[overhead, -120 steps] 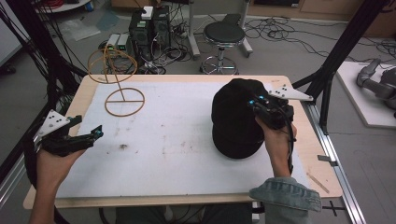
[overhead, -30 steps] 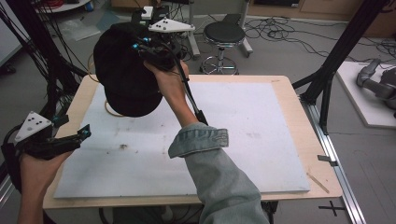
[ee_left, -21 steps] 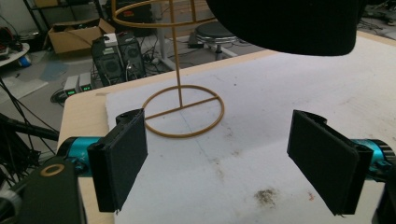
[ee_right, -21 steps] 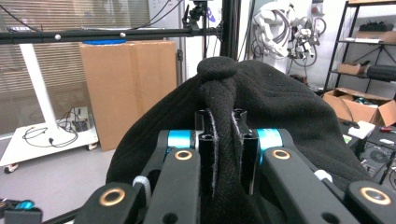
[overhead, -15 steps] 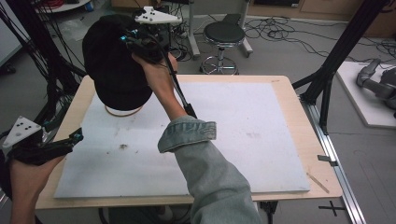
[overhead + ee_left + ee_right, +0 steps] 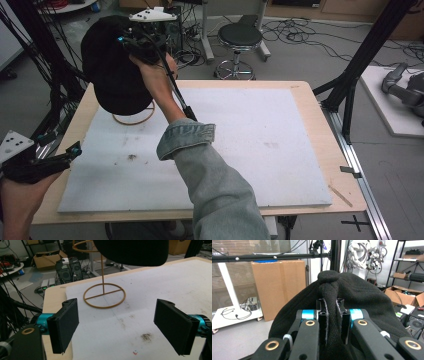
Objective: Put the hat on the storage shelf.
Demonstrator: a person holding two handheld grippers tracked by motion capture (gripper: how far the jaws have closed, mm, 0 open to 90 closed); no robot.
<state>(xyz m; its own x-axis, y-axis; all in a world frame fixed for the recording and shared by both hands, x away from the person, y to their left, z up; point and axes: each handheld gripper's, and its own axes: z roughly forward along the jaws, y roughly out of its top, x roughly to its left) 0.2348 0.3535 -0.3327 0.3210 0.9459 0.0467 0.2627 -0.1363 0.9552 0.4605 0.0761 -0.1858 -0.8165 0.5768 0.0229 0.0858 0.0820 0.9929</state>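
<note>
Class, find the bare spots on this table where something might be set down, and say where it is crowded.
Free: the white mat right of the sleeve, out to the wooden edge. Also free: the near left strip by the left gripper. Crowded: the far left corner, where the right gripper holds the black hat over the wire stand.

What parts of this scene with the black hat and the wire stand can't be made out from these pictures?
- Top ring of the wire stand: in the high view the black hat covers it; in the left gripper view the upper edge crops it.
- Right gripper: in the high view its jaw tips are buried in the hat.
- The hat's underside and opening: in the right gripper view the gripper's body blocks them.
- Left gripper: the high view's left edge cuts off its rear.
</note>
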